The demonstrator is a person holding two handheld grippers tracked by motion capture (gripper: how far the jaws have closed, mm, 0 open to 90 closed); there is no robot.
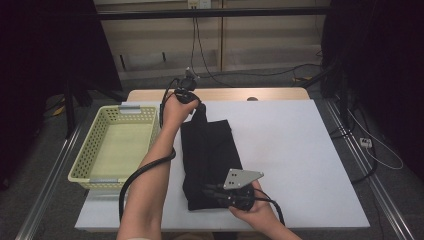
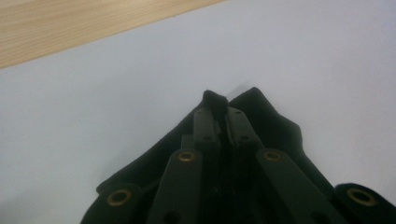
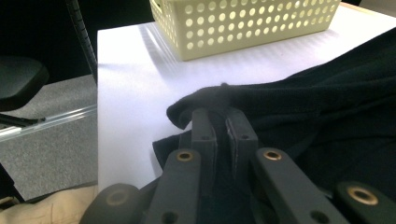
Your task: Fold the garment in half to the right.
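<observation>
High view: black cloth [image 1: 209, 160] stretched along the tabletop [image 1: 300, 150] beside the basket [image 1: 117, 145] — left gripper [image 1: 196, 106] clamped on its far corner, right gripper [image 1: 212, 191] pinching the near edge. Thin bites only — could slip free under any uneven tug.

The black cloth [image 3: 327, 121] runs off the right gripper view's right edge, its far end unseen.
</observation>
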